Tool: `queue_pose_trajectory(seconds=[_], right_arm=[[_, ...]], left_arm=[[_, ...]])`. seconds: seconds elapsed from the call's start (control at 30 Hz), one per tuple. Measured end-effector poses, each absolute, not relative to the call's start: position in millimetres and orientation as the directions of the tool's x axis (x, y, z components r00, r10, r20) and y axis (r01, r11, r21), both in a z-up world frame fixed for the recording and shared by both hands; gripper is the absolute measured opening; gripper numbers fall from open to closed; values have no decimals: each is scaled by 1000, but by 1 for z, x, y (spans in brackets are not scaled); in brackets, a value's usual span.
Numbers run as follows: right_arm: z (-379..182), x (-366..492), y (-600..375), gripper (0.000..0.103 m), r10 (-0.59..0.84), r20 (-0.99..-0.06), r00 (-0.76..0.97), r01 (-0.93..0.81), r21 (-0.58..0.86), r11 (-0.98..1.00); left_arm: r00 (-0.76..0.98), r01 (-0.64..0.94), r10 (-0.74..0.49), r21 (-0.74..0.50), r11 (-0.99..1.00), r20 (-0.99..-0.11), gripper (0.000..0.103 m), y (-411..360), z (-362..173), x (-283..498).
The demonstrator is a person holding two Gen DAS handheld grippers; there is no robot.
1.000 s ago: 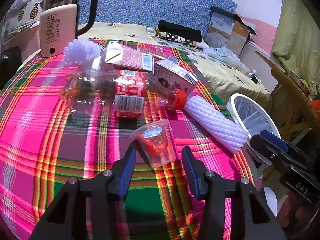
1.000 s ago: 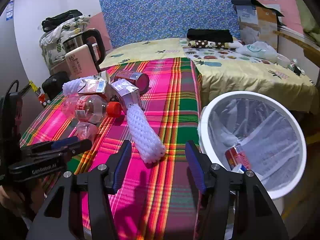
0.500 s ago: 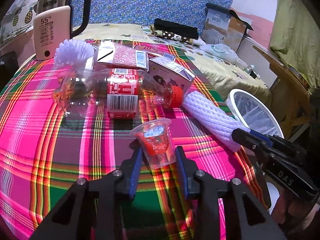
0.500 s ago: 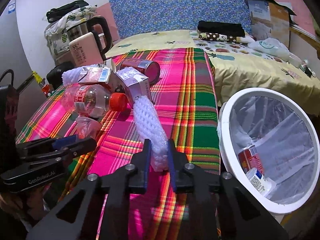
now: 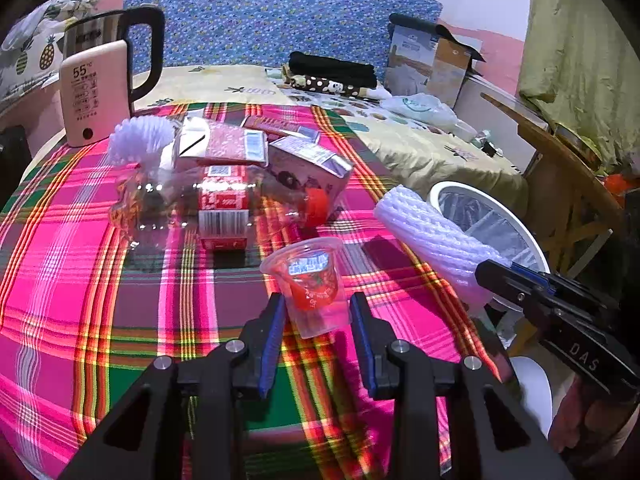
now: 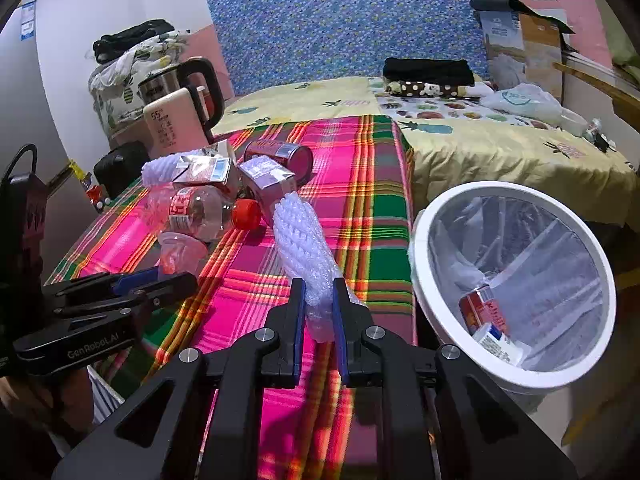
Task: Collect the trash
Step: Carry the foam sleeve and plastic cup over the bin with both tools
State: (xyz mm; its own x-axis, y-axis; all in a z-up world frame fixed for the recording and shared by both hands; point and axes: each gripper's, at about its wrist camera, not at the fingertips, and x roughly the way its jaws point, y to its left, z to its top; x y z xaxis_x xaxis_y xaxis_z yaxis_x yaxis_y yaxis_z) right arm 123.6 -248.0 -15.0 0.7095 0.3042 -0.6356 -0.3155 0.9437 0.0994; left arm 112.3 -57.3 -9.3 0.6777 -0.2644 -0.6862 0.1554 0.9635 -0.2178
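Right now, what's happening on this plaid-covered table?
A person is clearing trash with two tools. The right hand-held gripper is shut on one end of the white foam net sleeve, beside the white bin with a clear liner. The left hand-held gripper brackets the small clear plastic cup with red residue. A clear bottle and cartons remain.
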Motion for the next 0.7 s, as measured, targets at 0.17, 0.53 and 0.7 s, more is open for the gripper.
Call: queue_pose_trajectory(seconds=[0.17, 0.53, 0.7], right_arm=[[-11, 123, -255, 13, 290, -622, 728, -293, 100, 951], [-5, 119, -293, 13, 206, -606, 768, -182, 102, 978], [-4, 118, -316, 13, 145, -603, 785, -102, 105, 989]], left_arm=[[677, 185, -279, -210, 960, -681, 35, -68, -4, 114], [669, 292, -347, -196, 936, -657, 35, -108, 13, 132], [655, 348, -386, -194, 917, -650, 35, -134, 18, 143]])
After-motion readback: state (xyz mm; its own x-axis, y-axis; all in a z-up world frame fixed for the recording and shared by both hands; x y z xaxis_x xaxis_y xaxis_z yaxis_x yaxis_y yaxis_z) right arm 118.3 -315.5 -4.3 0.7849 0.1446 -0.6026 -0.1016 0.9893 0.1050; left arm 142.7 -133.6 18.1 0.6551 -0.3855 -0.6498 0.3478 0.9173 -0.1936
